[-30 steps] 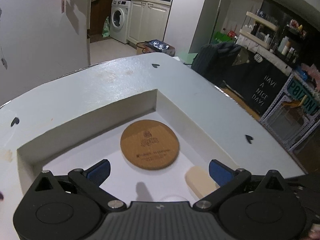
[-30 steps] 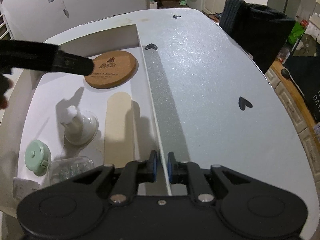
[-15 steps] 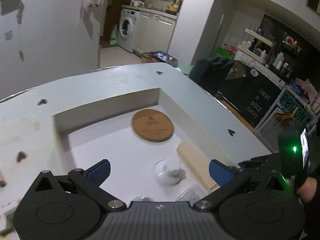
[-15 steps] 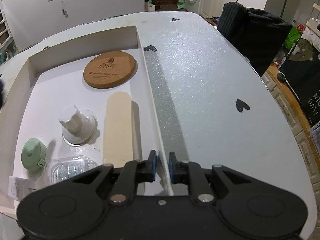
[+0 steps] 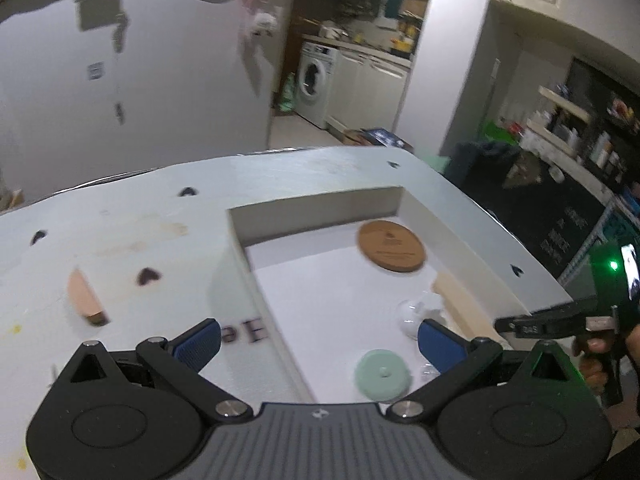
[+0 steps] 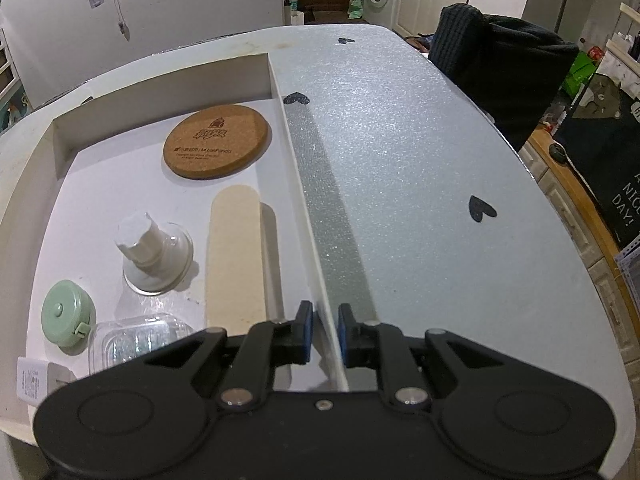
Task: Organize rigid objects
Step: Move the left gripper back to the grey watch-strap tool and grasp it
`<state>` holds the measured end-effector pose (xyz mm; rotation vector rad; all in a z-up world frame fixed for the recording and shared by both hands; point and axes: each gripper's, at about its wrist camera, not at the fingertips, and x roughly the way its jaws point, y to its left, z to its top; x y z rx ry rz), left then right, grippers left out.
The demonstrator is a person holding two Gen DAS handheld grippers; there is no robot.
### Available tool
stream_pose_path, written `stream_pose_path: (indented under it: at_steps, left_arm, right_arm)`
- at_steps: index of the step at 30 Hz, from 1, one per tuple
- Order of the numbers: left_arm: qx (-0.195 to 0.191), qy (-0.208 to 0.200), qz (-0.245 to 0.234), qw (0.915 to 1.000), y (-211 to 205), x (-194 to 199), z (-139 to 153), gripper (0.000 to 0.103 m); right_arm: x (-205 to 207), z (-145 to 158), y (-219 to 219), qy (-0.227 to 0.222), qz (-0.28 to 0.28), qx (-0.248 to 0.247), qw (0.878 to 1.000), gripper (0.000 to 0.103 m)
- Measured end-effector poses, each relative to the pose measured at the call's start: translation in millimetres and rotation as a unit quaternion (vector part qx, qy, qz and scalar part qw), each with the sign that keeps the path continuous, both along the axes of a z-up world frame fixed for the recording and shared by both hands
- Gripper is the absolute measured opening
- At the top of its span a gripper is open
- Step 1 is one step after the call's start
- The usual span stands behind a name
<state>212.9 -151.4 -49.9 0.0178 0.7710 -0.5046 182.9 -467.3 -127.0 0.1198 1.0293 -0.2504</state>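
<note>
A white table (image 6: 420,168) marked with small black hearts fills most of both views, and a shallow white box (image 6: 298,184) is set on it, seen at left in the right wrist view and at centre right in the left wrist view. Inside the box, a round cork coaster (image 6: 216,141) is laid near the far wall, in the upper middle of the right wrist view, and a long beige oval board (image 6: 235,260) is placed below it, just beside the box's right wall. A clear suction cup with a white knob (image 6: 154,250) is seen to the left of the board, with a mint green round case (image 6: 68,314) at lower left and a clear plastic case (image 6: 132,340) just beside it, partly hidden by the gripper body. A peach oval piece (image 5: 84,298) is seen outside the box on the table, at middle left of the left wrist view, blurred. The left gripper (image 5: 318,340) is held wide with nothing between its blue pads, above the box's left wall. The right gripper (image 6: 325,330) is narrowed astride the box's right wall, with a thin gap visible on each side of the wall, so the pads are not pressed on it.
</note>
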Motion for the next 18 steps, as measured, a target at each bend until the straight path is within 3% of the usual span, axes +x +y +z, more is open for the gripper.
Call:
stream_pose_path:
  at_steps: [7,18]
  left_arm:
    - [-0.006,-0.001,0.082,0.9966,47,2,-11,0.103]
    - [0.018,0.02,0.194,0.9807,101,19,-43,0.103]
  right_arm:
    - [0,0,1,0.001,-0.001,-0.002,1.0,0.015]
    - [0,0,0,0.0,-0.001,0.0,1.0,0.015]
